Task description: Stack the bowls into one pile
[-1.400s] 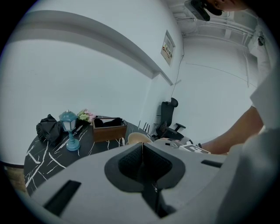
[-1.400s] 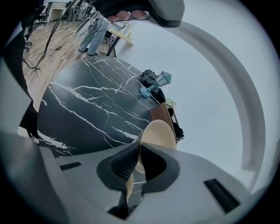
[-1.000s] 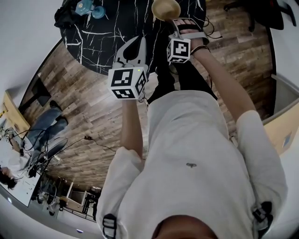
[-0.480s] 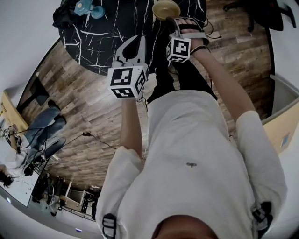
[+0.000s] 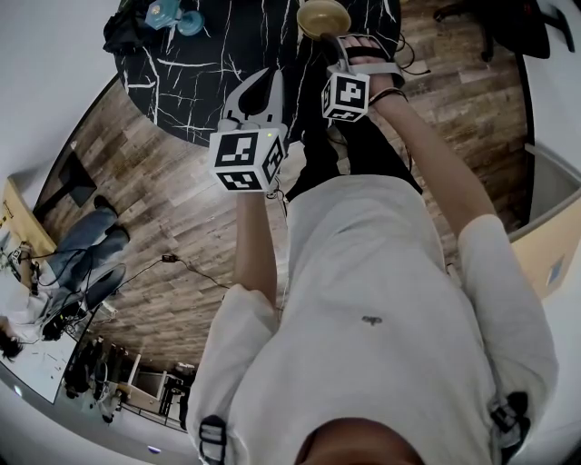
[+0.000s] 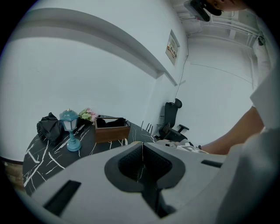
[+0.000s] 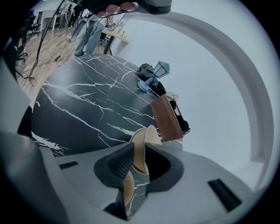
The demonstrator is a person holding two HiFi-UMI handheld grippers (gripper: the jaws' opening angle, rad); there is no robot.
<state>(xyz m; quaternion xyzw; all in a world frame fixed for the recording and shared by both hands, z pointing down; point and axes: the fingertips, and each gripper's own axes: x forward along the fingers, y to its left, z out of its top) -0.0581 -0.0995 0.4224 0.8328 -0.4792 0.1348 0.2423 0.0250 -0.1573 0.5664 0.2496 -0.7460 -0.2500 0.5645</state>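
Note:
A tan bowl (image 5: 323, 15) sits on the black marble table (image 5: 209, 64), near its edge. My right gripper (image 5: 341, 43) reaches over the bowl's near side. In the right gripper view the bowl (image 7: 142, 139) has its rim standing between the jaws of the right gripper (image 7: 139, 146). Those jaws have just been opening and no longer press on it. Whether a second bowl nests inside I cannot tell. My left gripper (image 5: 261, 80) hangs at the table's near edge. The left gripper (image 6: 142, 145) is shut, with nothing between its fingers.
A blue lantern (image 6: 70, 129) and a black bag (image 6: 48, 127) stand at the table's far left. Beside them is a wooden box (image 6: 111, 130) with pink flowers behind it. An office chair (image 6: 173, 120) stands past the table. A person sits on the wooden floor (image 5: 82, 254).
The bowl looks slightly smaller and lower, as if set down on the table. Both hands have kept their places.

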